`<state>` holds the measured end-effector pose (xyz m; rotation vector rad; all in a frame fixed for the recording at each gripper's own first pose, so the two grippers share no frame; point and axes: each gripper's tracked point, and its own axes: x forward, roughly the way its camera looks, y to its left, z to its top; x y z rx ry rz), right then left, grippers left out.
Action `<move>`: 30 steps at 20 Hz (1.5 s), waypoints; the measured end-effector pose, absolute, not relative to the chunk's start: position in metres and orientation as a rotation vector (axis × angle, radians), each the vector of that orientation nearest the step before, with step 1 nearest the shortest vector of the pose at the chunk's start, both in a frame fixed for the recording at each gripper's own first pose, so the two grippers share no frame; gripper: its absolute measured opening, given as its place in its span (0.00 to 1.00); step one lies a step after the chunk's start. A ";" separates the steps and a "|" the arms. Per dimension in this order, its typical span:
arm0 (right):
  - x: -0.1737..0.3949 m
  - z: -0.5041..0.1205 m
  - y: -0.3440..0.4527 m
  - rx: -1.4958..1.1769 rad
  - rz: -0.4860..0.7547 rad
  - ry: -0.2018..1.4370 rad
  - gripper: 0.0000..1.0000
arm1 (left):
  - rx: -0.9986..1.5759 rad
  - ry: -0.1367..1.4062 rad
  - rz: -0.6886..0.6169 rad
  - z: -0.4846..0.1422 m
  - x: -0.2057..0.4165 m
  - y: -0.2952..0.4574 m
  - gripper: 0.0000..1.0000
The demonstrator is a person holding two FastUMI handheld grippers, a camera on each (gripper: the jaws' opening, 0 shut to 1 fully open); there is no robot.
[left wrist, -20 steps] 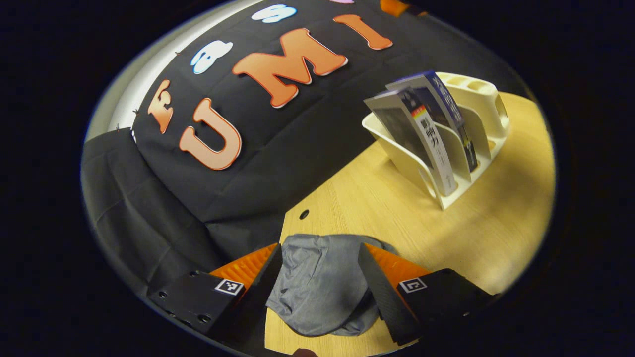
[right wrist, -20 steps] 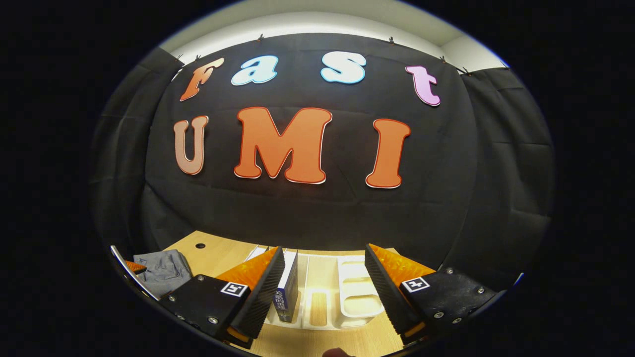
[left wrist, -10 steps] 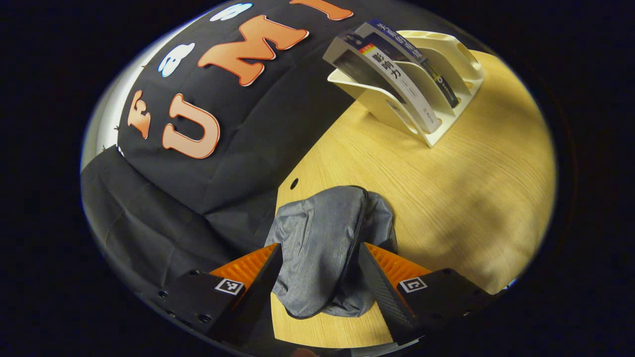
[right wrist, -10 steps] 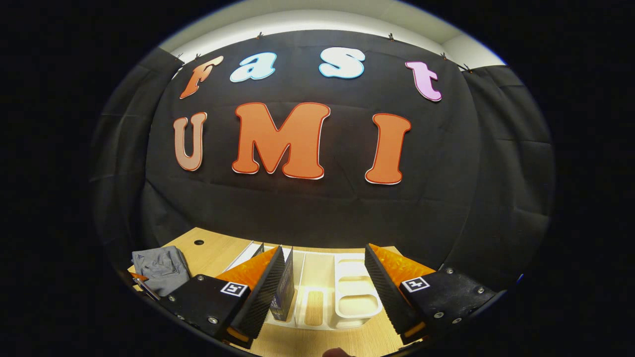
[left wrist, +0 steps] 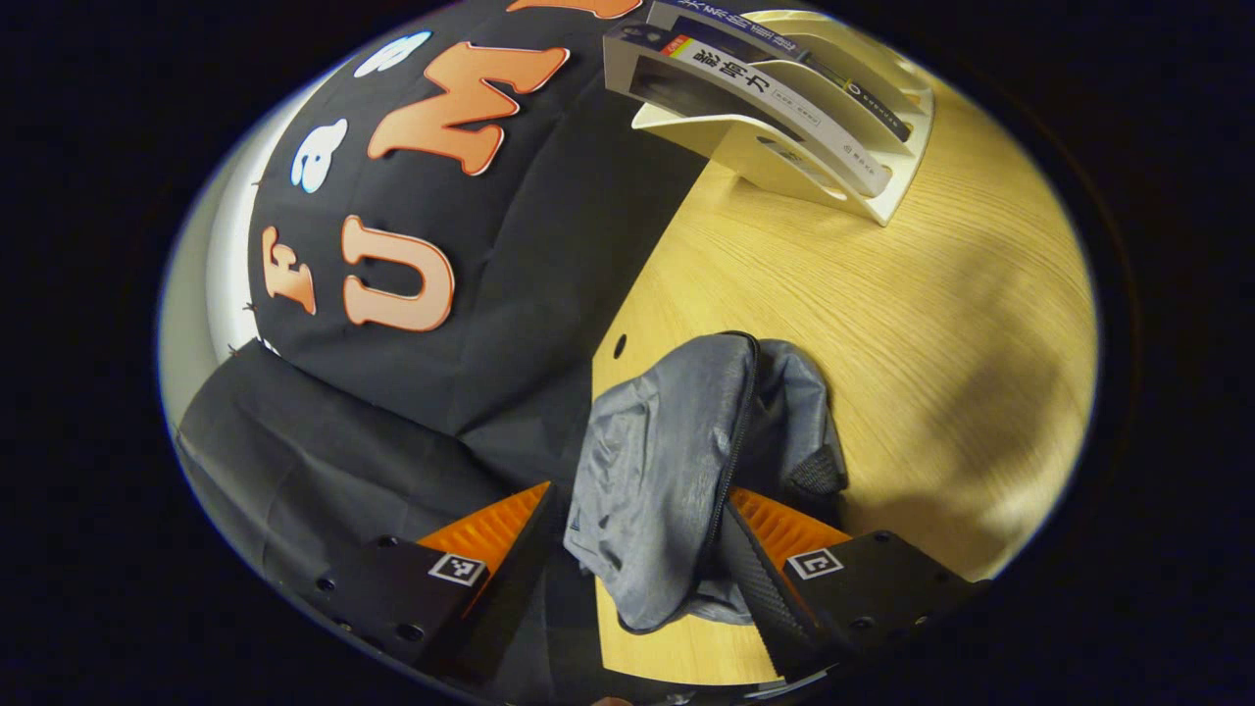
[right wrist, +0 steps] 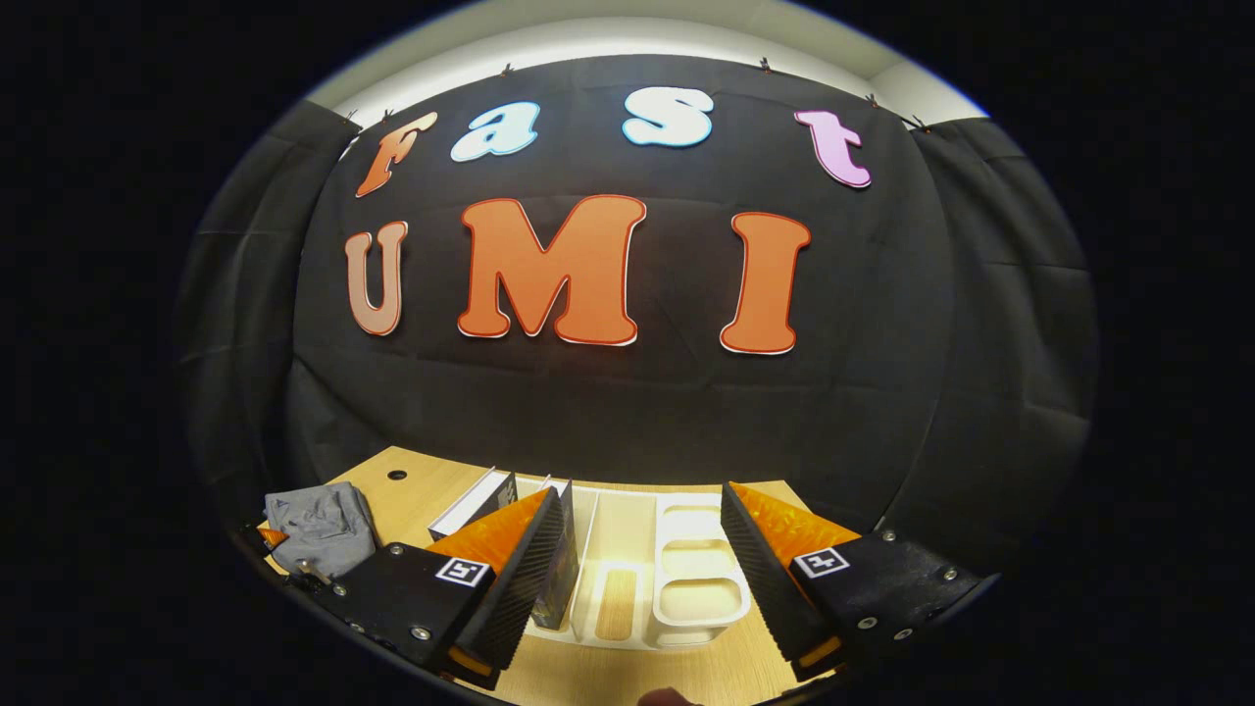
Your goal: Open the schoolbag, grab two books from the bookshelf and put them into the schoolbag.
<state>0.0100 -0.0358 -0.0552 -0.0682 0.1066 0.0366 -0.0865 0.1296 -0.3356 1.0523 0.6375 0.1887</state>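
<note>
Your left gripper (left wrist: 637, 549) sits low over the near end of the schoolbag (left wrist: 677, 461), fingers spread wide with the grey cloth bunched between them; one finger (left wrist: 755, 579) touches the fabric beside the zipper, the other stands clear, so nothing is clamped. Over the last second the bag has grown in the left gripper view and swung from lying across to running away from you, zipper line now facing up. That suggests you have closed in and rolled your wrist to line the fingers with the zipper; the bag looks closed, so opening it is the step in hand.

The schoolbag is thin, crinkled grey cloth, slack and collapsed, with a dark zipper (left wrist: 737, 431) curving along its ridge. It will likely slide and fold rather than resist.

Beyond the bag, the surface (left wrist: 941, 324) is pale wood grain, smooth and matte. Well past the bag stands the bookshelf (left wrist: 873, 186), a cream moulded plastic rack with slanted dividers, holding two books (left wrist: 775, 98) leaning in its slots.

Your right gripper (right wrist: 637, 579) hovers in front of that bookshelf, fingers apart and gripping nothing, barely shifted.
</note>
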 end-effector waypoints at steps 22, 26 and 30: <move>0.010 -0.057 -0.048 -0.111 -0.078 0.125 0.97 | 0.733 0.757 0.010 -0.327 -0.051 0.164 0.05; 0.012 -0.051 -0.023 -0.114 -0.124 0.127 0.97 | 0.597 0.771 -0.102 -0.309 -0.044 0.172 0.05; 0.015 -0.043 0.006 -0.136 -0.140 0.129 0.97 | 0.511 0.768 -0.216 -0.291 -0.031 0.186 0.05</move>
